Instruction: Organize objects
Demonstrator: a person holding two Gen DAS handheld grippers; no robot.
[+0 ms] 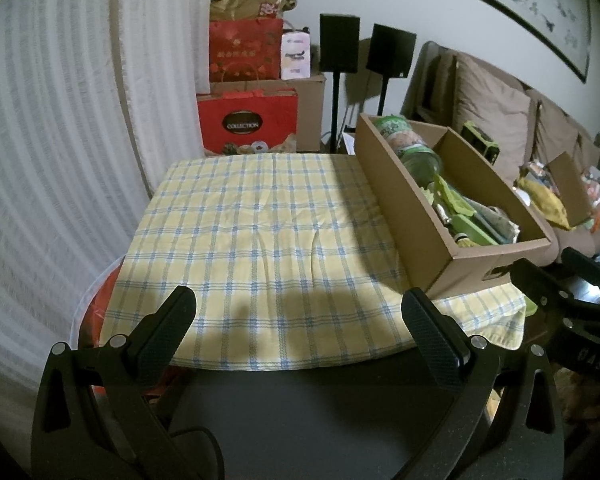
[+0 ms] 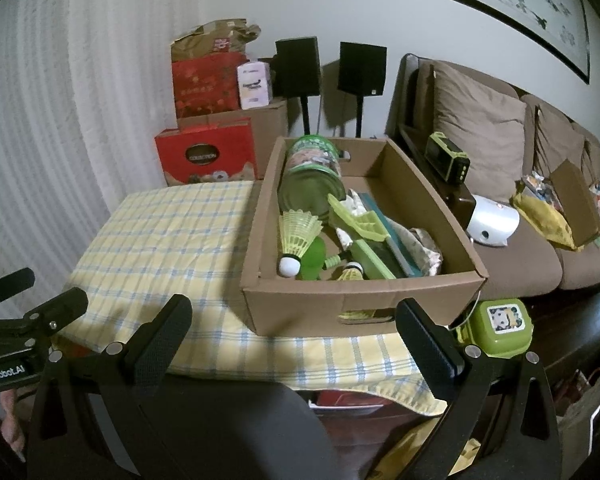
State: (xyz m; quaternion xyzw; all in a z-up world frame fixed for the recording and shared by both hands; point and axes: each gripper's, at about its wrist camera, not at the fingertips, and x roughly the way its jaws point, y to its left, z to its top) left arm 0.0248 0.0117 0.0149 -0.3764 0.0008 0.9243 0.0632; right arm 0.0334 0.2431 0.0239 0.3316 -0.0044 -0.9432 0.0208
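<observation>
My right gripper (image 2: pixel 292 336), wide open and empty, faces the cardboard box (image 2: pixel 300 304) at twelve o'clock, its long axis running away from me, while my left gripper (image 1: pixel 298 320), likewise spread and empty, has it at two o'clock.

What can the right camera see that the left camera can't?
Only the right wrist view shows the yellow-green plastic shuttlecock lying inside the box, the small green lidded container with a panda sticker beside the box, and the white rounded gadget on the sofa.

Only the left wrist view shows the clear plastic bin rim poking out under the cloth.

Both show the brown cardboard box on the yellow-and-blue checked cloth, and both open grippers, left and right, holding nothing.
</observation>
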